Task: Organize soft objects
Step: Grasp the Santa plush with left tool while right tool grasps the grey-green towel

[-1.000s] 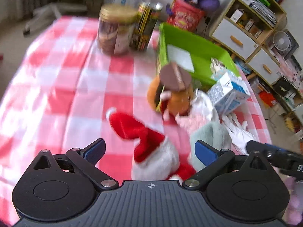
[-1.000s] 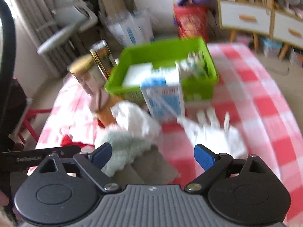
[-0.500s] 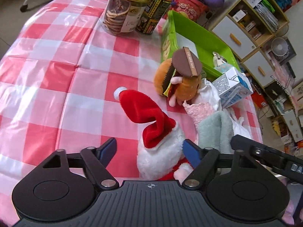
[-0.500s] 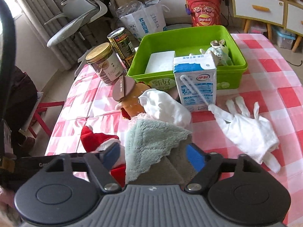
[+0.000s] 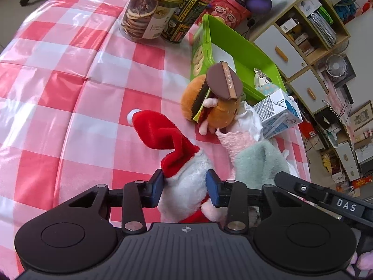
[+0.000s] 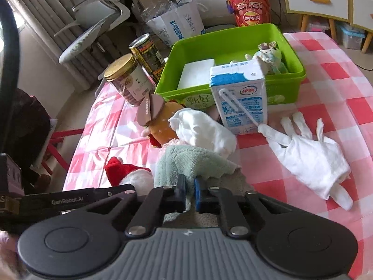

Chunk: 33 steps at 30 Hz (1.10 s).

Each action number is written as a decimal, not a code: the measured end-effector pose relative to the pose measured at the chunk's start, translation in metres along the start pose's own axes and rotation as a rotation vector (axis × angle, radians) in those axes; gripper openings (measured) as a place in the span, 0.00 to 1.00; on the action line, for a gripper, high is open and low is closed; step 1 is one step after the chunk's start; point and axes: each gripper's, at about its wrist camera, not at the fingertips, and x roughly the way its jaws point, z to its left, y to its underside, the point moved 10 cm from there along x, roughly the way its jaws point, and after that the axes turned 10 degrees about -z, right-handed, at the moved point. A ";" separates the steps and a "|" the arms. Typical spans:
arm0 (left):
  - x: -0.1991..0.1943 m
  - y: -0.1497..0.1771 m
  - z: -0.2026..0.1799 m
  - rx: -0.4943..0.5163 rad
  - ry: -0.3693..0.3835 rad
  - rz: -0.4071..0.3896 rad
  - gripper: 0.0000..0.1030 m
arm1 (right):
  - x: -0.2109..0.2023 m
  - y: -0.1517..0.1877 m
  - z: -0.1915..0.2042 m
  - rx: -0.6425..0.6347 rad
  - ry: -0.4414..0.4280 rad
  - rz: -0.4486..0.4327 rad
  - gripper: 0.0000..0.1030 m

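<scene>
My left gripper (image 5: 184, 186) is shut on the white trim of a red Santa hat (image 5: 163, 135) lying on the checked tablecloth. My right gripper (image 6: 190, 192) is shut on the edge of a pale green towel (image 6: 186, 161), which also shows in the left wrist view (image 5: 258, 161). A burger plush (image 5: 209, 107) with a brown disc lies beyond the hat, next to a pink cloth (image 5: 233, 140) and a white cloth (image 6: 202, 130). A white glove (image 6: 310, 154) lies flat to the right. The Santa hat also shows at the right wrist view's left (image 6: 126, 172).
A green bin (image 6: 233, 44) stands at the back, holding a white pad and a small plush toy (image 6: 268, 53). A milk carton (image 6: 240, 98) stands in front of it. A cookie jar (image 5: 151, 16) and a tin can (image 5: 186, 16) stand to the bin's left.
Both grippers have closed: the left on the Santa hat's white trim, the right on the green towel's edge. Both moved in closer to the pile.
</scene>
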 end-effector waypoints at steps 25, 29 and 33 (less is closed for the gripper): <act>0.010 0.019 -0.002 -0.010 -0.025 0.088 0.61 | -0.008 -0.009 -0.025 0.113 -0.016 -0.002 0.47; 0.011 0.018 -0.002 -0.015 -0.024 0.084 0.59 | 0.001 0.002 -0.019 0.065 0.002 0.032 0.47; 0.011 0.017 0.000 -0.021 -0.020 0.075 0.52 | 0.007 0.007 -0.021 0.048 0.025 0.045 0.30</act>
